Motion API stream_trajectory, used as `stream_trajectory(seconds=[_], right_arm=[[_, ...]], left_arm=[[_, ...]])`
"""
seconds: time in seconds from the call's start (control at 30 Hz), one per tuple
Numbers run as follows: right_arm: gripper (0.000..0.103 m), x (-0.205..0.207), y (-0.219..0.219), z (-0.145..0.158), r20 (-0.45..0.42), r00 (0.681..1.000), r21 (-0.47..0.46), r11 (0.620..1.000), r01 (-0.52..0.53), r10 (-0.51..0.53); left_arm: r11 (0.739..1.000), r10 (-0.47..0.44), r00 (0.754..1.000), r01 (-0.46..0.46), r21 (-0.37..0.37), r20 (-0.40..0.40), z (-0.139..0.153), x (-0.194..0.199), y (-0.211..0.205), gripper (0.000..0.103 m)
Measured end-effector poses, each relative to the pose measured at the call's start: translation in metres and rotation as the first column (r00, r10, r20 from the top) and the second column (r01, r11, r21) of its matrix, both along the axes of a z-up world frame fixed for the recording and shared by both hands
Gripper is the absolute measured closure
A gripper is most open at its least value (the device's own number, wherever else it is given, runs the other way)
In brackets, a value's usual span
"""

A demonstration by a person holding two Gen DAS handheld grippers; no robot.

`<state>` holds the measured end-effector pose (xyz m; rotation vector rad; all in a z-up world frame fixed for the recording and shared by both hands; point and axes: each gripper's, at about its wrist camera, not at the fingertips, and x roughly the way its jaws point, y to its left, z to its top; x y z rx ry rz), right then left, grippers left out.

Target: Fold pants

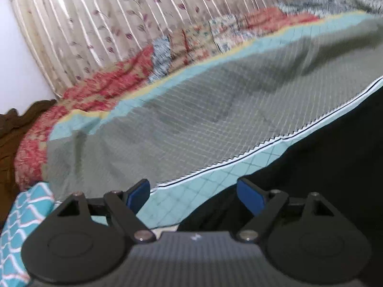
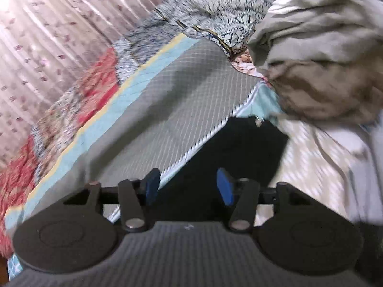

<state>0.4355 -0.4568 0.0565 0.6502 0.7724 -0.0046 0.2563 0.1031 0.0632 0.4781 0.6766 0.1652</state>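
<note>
The black pants [image 1: 335, 157] lie on the bed at the lower right of the left wrist view, over the teal border of a grey quilted cover [image 1: 191, 110]. My left gripper [image 1: 194, 196] is open above the pants' edge, and its blue pads [image 1: 137, 195] hold nothing. In the right wrist view the same black pants [image 2: 239, 148] spread out ahead of my right gripper [image 2: 188, 186]. That gripper is open too, with only dark cloth showing behind the gap. Both views are blurred.
A heap of beige clothes [image 2: 323, 59] sits at the right, over a pale patterned cloth [image 2: 323, 167]. A red patchwork blanket [image 1: 107, 88] runs along the bed's far side under a pleated flowered curtain [image 1: 119, 24]. A teal lattice cloth [image 1: 21, 220] lies at lower left.
</note>
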Motion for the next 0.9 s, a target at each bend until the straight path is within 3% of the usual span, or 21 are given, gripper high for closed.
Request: stream_trajectory(seconds=[0.03,0.1,0.13,0.17,0.2,0.47,0.5,0.53,0.57,0.6,0.63,0.7,0.8,0.87,0.9], right_arm=[[0.045,0.014,-0.013,-0.003,-0.017,1.0,-0.023,1.0,0.011,-0.011],[0.039,0.043,-0.014,-0.011,-0.05,0.998,-0.077,0.996,0.045,-0.049],[0.039,0.062,-0.013,-0.017,-0.077,0.995,-0.089,0.995,0.052,-0.059],[0.039,0.076,-0.012,-0.025,-0.102,0.992,-0.103,0.993,0.057,-0.068],[0.039,0.087,-0.011,-0.033,-0.122,0.989,-0.126,0.99,0.067,-0.083],[0.041,0.145,-0.003,-0.083,-0.228,0.963,-0.306,0.949,0.072,-0.146],[0.048,0.145,-0.001,-0.085,-0.222,0.962,-0.33,0.941,0.077,-0.156],[0.067,0.145,0.003,-0.085,-0.222,0.961,-0.375,0.924,0.071,-0.165],[0.076,0.141,0.005,-0.083,-0.217,0.962,-0.407,0.911,0.063,-0.163],[0.081,0.136,0.003,-0.081,-0.205,0.966,-0.396,0.916,0.064,-0.156],[0.101,0.129,-0.003,-0.078,-0.19,0.971,-0.356,0.932,0.072,-0.147],[0.1,0.111,-0.014,-0.065,-0.156,0.974,-0.304,0.947,0.108,-0.161],[0.1,0.087,-0.022,-0.044,-0.086,0.984,-0.297,0.947,0.125,-0.156],[0.1,0.071,-0.025,-0.031,-0.051,0.987,-0.292,0.947,0.132,-0.154],[0.1,0.066,-0.026,-0.027,-0.038,0.987,-0.29,0.947,0.137,-0.154]], left_arm=[[1.0,-0.011,1.0,0.011,0.0,-0.019,-0.009,0.008,0.001,0.02],[0.997,-0.066,0.995,0.068,0.022,-0.07,-0.029,0.017,0.001,0.045],[0.994,-0.095,0.99,0.099,0.035,-0.107,-0.038,0.018,0.0,0.08],[0.991,-0.115,0.982,0.123,0.045,-0.151,-0.047,0.019,-0.002,0.098],[0.99,-0.117,0.98,0.127,0.054,-0.159,-0.052,0.017,-0.002,0.1],[0.981,-0.181,0.983,0.179,0.08,0.021,-0.027,-0.049,-0.01,0.1],[0.982,-0.176,0.984,0.172,0.079,0.035,-0.022,-0.052,-0.01,0.1],[0.985,-0.163,0.986,0.159,0.07,0.047,-0.018,-0.055,-0.01,0.1],[0.988,-0.148,0.987,0.145,0.06,0.057,-0.015,-0.055,-0.008,0.1],[0.99,-0.133,0.989,0.13,0.052,0.066,-0.012,-0.06,-0.006,0.1],[0.992,-0.124,0.99,0.121,0.043,0.074,-0.008,-0.065,-0.004,0.1],[0.99,-0.137,0.988,0.135,0.043,0.07,-0.005,-0.067,0.0,0.1],[0.985,-0.141,0.989,0.136,0.103,0.043,-0.007,-0.06,-0.004,0.091],[0.975,-0.174,0.984,0.168,0.145,0.026,-0.014,-0.049,-0.008,0.06],[0.969,-0.184,0.983,0.177,0.17,0.023,-0.018,-0.045,-0.01,0.052]])
